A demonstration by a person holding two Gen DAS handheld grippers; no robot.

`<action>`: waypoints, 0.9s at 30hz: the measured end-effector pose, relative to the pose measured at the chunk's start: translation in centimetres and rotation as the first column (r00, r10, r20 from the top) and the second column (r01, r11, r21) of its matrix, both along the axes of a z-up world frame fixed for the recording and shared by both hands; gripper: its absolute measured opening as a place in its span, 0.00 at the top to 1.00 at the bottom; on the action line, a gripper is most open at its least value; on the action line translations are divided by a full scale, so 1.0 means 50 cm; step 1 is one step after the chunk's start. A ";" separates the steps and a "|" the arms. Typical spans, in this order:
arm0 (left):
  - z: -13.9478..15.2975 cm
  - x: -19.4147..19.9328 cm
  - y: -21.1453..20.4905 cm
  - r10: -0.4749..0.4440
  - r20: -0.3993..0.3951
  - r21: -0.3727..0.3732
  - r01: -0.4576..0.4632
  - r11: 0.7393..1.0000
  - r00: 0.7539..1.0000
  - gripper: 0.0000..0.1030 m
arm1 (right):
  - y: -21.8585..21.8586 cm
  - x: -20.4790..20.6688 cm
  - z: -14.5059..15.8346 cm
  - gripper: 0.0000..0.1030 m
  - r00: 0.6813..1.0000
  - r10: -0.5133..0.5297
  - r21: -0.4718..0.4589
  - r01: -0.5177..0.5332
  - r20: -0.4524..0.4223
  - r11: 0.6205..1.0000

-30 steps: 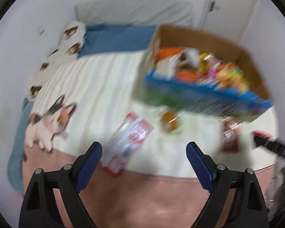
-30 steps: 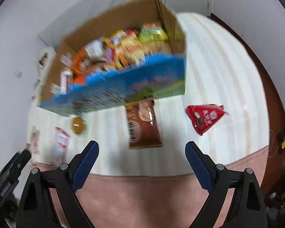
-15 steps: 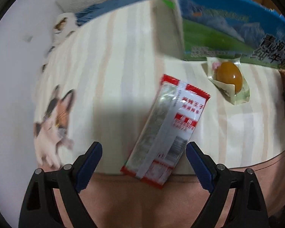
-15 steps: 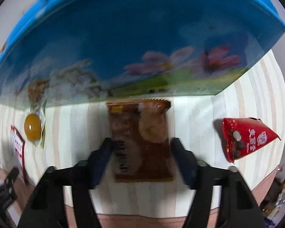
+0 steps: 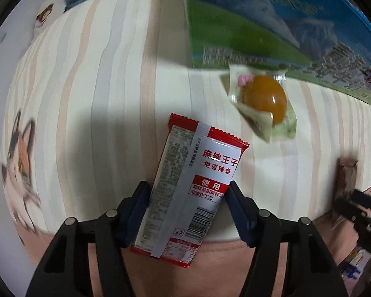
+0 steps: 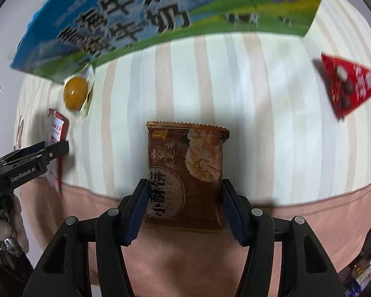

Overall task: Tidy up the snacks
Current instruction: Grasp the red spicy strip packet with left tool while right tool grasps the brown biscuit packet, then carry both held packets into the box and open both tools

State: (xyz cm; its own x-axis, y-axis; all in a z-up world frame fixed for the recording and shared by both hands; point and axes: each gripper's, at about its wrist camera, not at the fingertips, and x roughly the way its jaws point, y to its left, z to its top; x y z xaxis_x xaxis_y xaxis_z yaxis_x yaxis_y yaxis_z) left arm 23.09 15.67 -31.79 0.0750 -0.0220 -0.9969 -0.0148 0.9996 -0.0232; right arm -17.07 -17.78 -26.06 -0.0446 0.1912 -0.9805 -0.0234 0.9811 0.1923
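A red and white snack packet [image 5: 205,163] lies on the striped sheet [image 5: 111,99]. My left gripper [image 5: 187,193] points down over it, its jaws closing, with both blue pads against the packet's long sides. A brown pastry packet [image 6: 185,163] lies near the sheet's front edge. The right gripper [image 6: 184,193] is shut on that packet's lower half. Behind both stands the blue and green milk carton box [image 6: 160,12], of which only the printed side shows. A clear packet with an orange-brown egg [image 5: 263,96] rests against the box.
A red triangular snack packet [image 6: 346,84] lies on the sheet to the right. A cat-print cushion [image 5: 19,153] sits at the left. Pink bedding [image 6: 185,259] borders the sheet in front. A hand [image 6: 2,235] holds the left gripper's handle.
Both grippers have come down from above the box to the sheet. Each pair of jaws has narrowed from wide apart onto a packet, the right one earlier than the left.
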 end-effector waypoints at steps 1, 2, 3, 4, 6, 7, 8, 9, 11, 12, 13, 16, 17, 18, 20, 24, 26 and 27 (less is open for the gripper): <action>0.000 -0.015 -0.005 0.011 -0.005 -0.010 -0.011 1.000 1.000 0.42 | 0.001 -0.012 -0.004 0.41 1.000 0.004 0.006 -0.004 -0.005 1.000; -0.001 -0.033 -0.010 0.025 -0.014 -0.016 -0.026 1.000 1.000 0.42 | 0.002 -0.020 -0.006 0.41 1.000 0.008 0.009 -0.008 -0.007 1.000; -0.003 -0.054 -0.014 0.051 -0.025 -0.020 -0.051 0.998 0.998 0.42 | 0.003 -0.032 -0.009 0.41 1.000 0.012 0.014 -0.011 -0.012 1.000; -0.005 -0.072 -0.018 0.069 -0.036 -0.037 -0.070 0.997 0.997 0.42 | -0.004 -0.057 -0.018 0.41 1.000 0.012 0.019 -0.012 -0.017 1.000; -0.012 -0.121 -0.029 0.118 -0.066 -0.068 -0.123 0.990 0.991 0.42 | -0.006 -0.078 -0.022 0.41 0.999 0.020 0.028 -0.019 -0.031 0.999; -0.015 -0.140 -0.034 0.131 -0.078 -0.080 -0.137 0.987 0.988 0.42 | -0.007 -0.092 -0.025 0.41 0.999 0.024 0.032 -0.023 -0.041 0.999; -0.019 -0.161 -0.040 0.141 -0.089 -0.099 -0.150 0.984 0.986 0.42 | -0.009 -0.106 -0.028 0.41 0.998 0.028 0.035 -0.026 -0.050 0.999; -0.024 -0.181 -0.047 0.152 -0.100 -0.114 -0.163 0.980 0.983 0.42 | -0.009 -0.123 -0.033 0.42 0.997 0.034 0.038 -0.032 -0.062 0.999; -0.032 -0.202 -0.057 0.150 -0.104 -0.123 -0.163 0.979 0.983 0.38 | -0.008 -0.145 -0.036 0.41 0.996 0.043 0.039 -0.040 -0.073 0.998; -0.036 -0.207 -0.064 0.131 -0.104 -0.116 -0.143 0.983 0.986 0.36 | -0.005 -0.152 -0.040 0.41 0.996 0.048 0.034 -0.046 -0.080 0.998; -0.040 -0.210 -0.073 0.102 -0.101 -0.105 -0.113 0.988 0.990 0.32 | -0.006 -0.154 -0.045 0.40 0.995 0.043 0.034 -0.041 -0.085 0.999; -0.048 -0.218 -0.096 0.029 -0.096 -0.056 -0.034 0.998 0.995 0.30 | -0.002 -0.146 -0.060 0.28 0.995 0.020 0.057 -0.014 -0.102 0.998; -0.046 -0.219 -0.105 0.018 -0.089 -0.043 -0.022 0.999 0.996 0.30 | 0.000 -0.146 -0.063 0.27 0.995 0.013 0.053 -0.007 -0.103 0.999; -0.047 -0.222 -0.111 0.012 -0.083 -0.034 -0.015 0.999 0.997 0.30 | 0.008 -0.139 -0.067 0.27 0.995 0.012 0.040 -0.008 -0.099 0.999; -0.045 -0.225 -0.132 0.005 -0.070 -0.022 -0.007 1.000 0.998 0.36 | 0.013 -0.133 -0.076 0.27 0.996 0.002 0.017 -0.001 -0.090 1.000; -0.029 -0.232 -0.146 0.002 -0.047 -0.025 -0.003 1.000 0.999 0.52 | 0.060 -0.109 -0.097 0.40 0.998 -0.004 -0.052 0.001 -0.059 0.999; -0.015 -0.235 -0.139 0.018 -0.043 -0.046 -0.020 0.999 0.999 0.54 | 0.070 -0.118 -0.091 0.40 0.999 0.009 -0.049 -0.011 -0.035 0.999; -0.009 -0.229 -0.125 0.030 -0.045 -0.068 -0.033 0.997 0.999 0.54 | 0.072 -0.122 -0.086 0.40 1.000 0.017 -0.047 -0.018 -0.026 0.999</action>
